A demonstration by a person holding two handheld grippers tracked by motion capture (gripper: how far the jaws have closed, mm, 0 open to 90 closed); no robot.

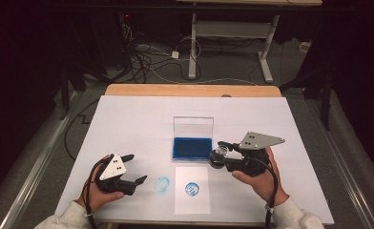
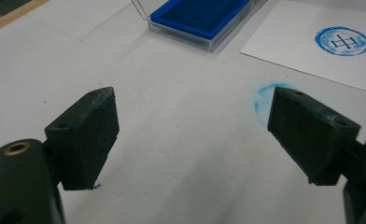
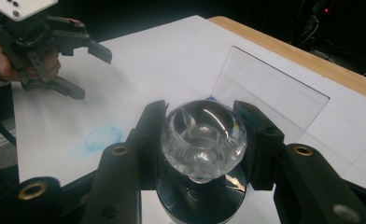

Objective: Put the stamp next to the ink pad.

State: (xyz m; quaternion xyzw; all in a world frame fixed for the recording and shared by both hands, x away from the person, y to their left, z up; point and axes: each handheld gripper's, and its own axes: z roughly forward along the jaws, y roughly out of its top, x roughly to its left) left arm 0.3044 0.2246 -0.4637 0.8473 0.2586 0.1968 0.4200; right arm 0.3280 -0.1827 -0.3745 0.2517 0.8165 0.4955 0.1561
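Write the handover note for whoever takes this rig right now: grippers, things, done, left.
Left gripper: open, holding nothing, beside a faint blue smudge on the table cover.
Right gripper: shut on the stamp by its clear knob, at the ink pad.
Ink pad: lid up, behind the paper sheet.
Done: one blue print on the sheet.
Left: probably setting the stamp down and closing the lid.

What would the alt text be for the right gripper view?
The right gripper clamps a clear, faceted stamp knob between its jaws above a white table. Behind it stands an ink pad's clear lid; the left gripper, open, is at upper left near a blue smudge.
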